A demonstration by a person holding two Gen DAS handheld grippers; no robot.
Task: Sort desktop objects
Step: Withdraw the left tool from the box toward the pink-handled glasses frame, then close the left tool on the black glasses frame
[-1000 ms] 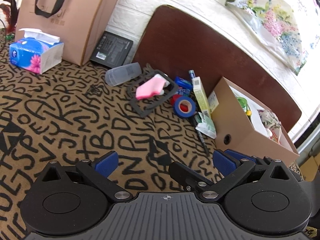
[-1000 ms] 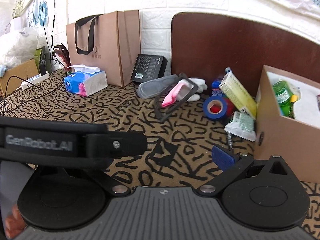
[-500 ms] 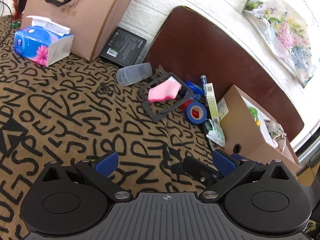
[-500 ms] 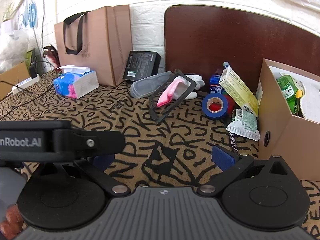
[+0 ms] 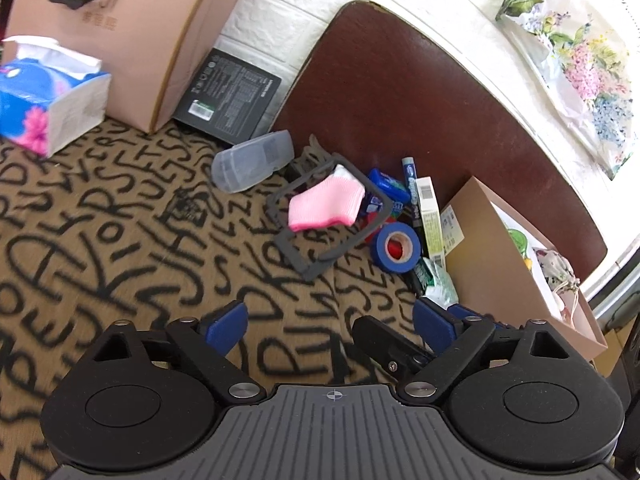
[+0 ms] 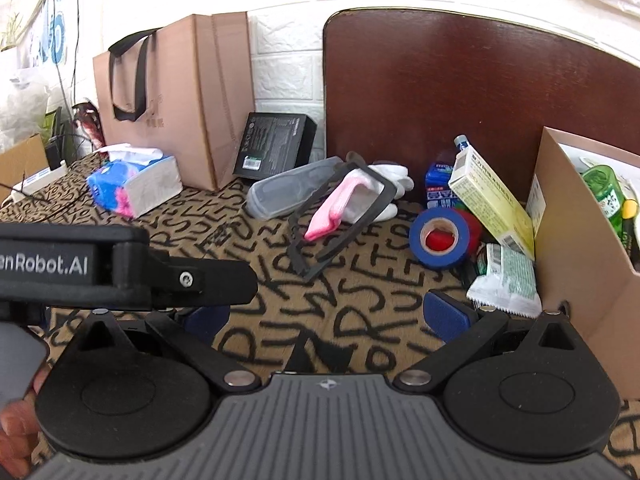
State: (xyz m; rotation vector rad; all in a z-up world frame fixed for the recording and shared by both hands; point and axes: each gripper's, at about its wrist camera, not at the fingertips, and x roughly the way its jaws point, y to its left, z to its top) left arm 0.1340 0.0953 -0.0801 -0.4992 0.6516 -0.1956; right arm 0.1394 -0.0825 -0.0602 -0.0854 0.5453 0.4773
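A heap of small items lies ahead on the letter-patterned cloth: a pink sock draped over a black frame, a clear plastic case, a blue tape roll, a yellow-green carton and a green-white packet. A cardboard box with items inside stands to the right. My left gripper is wide, its jaws closing, with nothing between them. My right gripper is open and empty, short of the heap.
A brown paper bag, a tissue pack and a black box stand at the back left. A dark brown board leans on the white brick wall. The left gripper's body crosses the right wrist view.
Both grippers have moved forward toward the heap, which now looks larger and nearer. The left gripper's blue pads stand slightly closer together than before.
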